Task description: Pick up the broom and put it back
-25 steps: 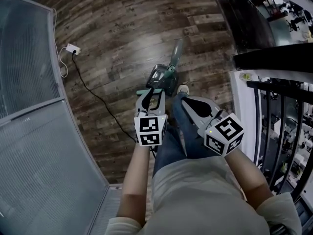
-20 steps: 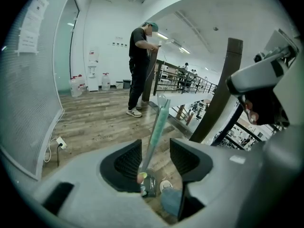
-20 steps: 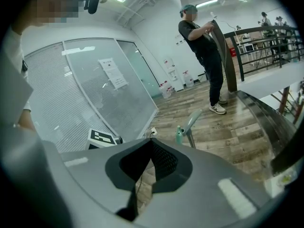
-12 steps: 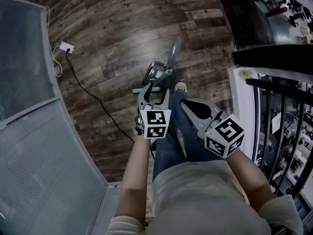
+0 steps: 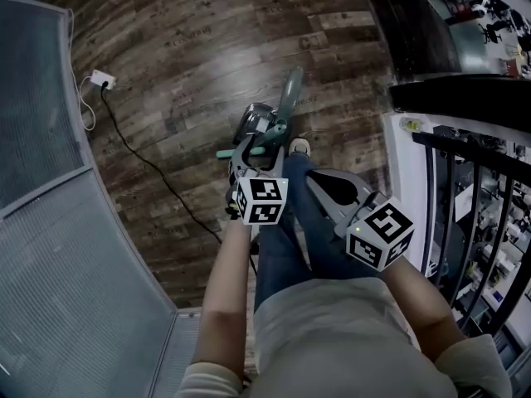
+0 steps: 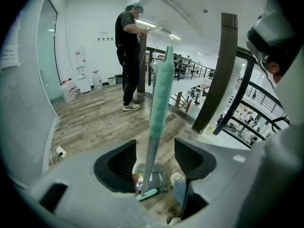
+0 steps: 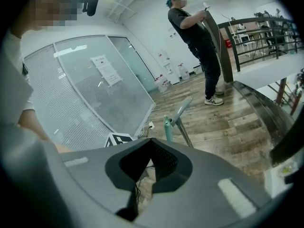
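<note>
One broom [image 6: 159, 94], head half hidden

You'll find nothing legible here: the paper sheet [image 7: 107, 71] stuck on the glass partition [image 7: 80, 103] in the right gripper view carries print too small to read

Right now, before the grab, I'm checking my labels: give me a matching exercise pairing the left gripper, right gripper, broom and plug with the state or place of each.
Things
1. left gripper
2. right gripper
3. broom
4. plug

States or places
A. beside the glass wall
B. fingers shut, nothing between
C. upright at the dustpan
D. fingers apart round the handle, not touching it

Pairs: 1-D, 2-B, 3-C, 4-A.

The left gripper's fingers have just been opening.
</note>
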`<state>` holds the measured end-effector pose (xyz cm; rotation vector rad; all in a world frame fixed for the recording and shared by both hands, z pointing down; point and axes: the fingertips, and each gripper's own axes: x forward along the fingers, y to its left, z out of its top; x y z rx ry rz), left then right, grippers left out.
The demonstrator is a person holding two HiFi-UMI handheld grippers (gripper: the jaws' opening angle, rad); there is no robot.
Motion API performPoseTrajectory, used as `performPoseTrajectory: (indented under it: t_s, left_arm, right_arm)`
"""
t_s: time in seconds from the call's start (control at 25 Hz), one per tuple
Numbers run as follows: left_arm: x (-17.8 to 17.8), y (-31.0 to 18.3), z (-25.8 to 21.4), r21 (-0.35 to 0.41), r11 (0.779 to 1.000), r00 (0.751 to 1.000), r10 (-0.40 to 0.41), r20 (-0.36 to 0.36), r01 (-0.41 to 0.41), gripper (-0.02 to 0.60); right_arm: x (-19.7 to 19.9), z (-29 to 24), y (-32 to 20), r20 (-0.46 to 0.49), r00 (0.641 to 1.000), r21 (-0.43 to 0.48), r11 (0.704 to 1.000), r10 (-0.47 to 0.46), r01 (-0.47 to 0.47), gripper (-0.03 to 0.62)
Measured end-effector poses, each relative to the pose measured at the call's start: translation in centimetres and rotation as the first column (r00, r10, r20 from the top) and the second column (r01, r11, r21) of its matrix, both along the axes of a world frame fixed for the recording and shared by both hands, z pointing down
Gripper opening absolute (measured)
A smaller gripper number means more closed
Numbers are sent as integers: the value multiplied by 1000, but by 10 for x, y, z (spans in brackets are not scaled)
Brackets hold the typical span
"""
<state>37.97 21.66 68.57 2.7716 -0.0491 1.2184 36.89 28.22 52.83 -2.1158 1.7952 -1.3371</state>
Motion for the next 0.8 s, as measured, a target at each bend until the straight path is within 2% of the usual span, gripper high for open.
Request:
performPoseTrajectory:
  t_s: [0.16, 0.64, 0.8]
  left_arm:
    - [3, -1, 11, -1, 1000, 1000, -5, 12, 5, 230]
    - [6, -3, 24, 41, 999, 999, -16, 44, 14, 100]
    - [7, -3, 24, 46, 999, 999, -11, 48, 9, 98]
  right_arm:
    - [1, 6, 3, 10, 1000, -8, 1000, 5, -5, 8]
    - [3, 16, 10, 37, 999, -25, 1000, 18, -17, 8]
    - [3, 18, 10, 43, 999, -23, 1000, 14, -13, 8]
